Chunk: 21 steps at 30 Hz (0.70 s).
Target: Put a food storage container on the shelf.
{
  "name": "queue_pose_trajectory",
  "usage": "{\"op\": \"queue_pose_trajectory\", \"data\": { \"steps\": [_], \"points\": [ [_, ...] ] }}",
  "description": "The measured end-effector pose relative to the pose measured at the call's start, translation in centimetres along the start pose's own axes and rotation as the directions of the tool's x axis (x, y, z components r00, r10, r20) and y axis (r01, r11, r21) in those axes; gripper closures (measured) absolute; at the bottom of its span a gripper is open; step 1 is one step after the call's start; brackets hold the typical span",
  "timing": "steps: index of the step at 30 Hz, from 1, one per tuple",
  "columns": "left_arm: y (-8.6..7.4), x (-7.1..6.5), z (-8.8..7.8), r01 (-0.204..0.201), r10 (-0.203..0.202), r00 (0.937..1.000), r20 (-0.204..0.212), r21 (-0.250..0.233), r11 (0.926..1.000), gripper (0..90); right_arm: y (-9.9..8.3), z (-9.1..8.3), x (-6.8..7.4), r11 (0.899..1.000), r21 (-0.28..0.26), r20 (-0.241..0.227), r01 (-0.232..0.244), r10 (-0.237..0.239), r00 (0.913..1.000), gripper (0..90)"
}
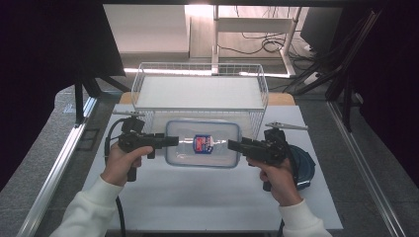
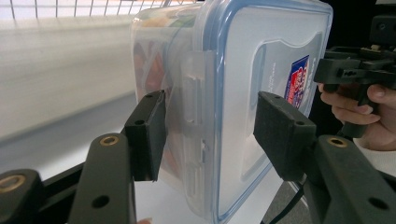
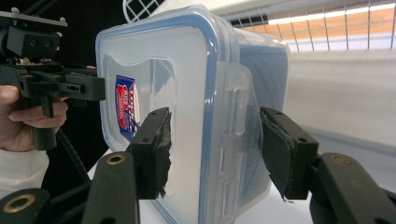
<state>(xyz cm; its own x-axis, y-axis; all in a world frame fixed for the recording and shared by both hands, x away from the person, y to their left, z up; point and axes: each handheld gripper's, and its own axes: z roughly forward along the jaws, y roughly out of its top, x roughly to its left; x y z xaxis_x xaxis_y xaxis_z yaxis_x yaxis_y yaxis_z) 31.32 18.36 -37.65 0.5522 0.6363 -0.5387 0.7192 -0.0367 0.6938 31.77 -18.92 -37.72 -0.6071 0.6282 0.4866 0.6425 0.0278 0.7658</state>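
A clear plastic container (image 1: pixel 197 155) with a blue-rimmed lid and a blue-red label is held off the white table between both grippers, just in front of the wire basket. My left gripper (image 1: pixel 173 140) is shut on its left end. In the left gripper view the pads (image 2: pixel 147 135) clamp base and lid at the side latch of the container (image 2: pixel 233 70), and reddish and green contents show through the wall. My right gripper (image 1: pixel 233 144) is shut on the right end. In the right gripper view the container (image 3: pixel 187 70) sits between worn pads (image 3: pixel 154 149).
A white wire basket (image 1: pixel 197 109) on legs stands right behind the container, its shelf bare. A dark teal round object (image 1: pixel 302 168) lies under my right hand. The white table top (image 1: pixel 197 207) reaches to the front edge, and metal rails run along both sides.
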Motion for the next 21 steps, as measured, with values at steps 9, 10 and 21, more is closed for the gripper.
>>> {"op": "queue_pose_trajectory", "data": {
  "steps": [9,10,21],
  "points": [
    [1.6,0.2,-0.1,-0.011,0.011,0.9999,-0.003,-0.006,0.9999,45.1,1.5,0.3,-0.2,1.0,-0.027,0.003,0.013,-0.013,0.9999,45.1],
    [1.8,0.2,-0.2,-0.016,0.016,0.9999,-0.006,-0.007,0.9999,45.1,1.6,0.3,-0.2,1.0,-0.029,0.0,0.011,-0.011,0.9999,45.0],
    [3.3,0.3,-0.6,-0.013,0.013,0.9999,0.004,-0.012,0.9998,45.5,3.2,0.4,0.1,0.998,-0.065,0.003,0.026,-0.026,0.9997,45.0]
  ]
}}
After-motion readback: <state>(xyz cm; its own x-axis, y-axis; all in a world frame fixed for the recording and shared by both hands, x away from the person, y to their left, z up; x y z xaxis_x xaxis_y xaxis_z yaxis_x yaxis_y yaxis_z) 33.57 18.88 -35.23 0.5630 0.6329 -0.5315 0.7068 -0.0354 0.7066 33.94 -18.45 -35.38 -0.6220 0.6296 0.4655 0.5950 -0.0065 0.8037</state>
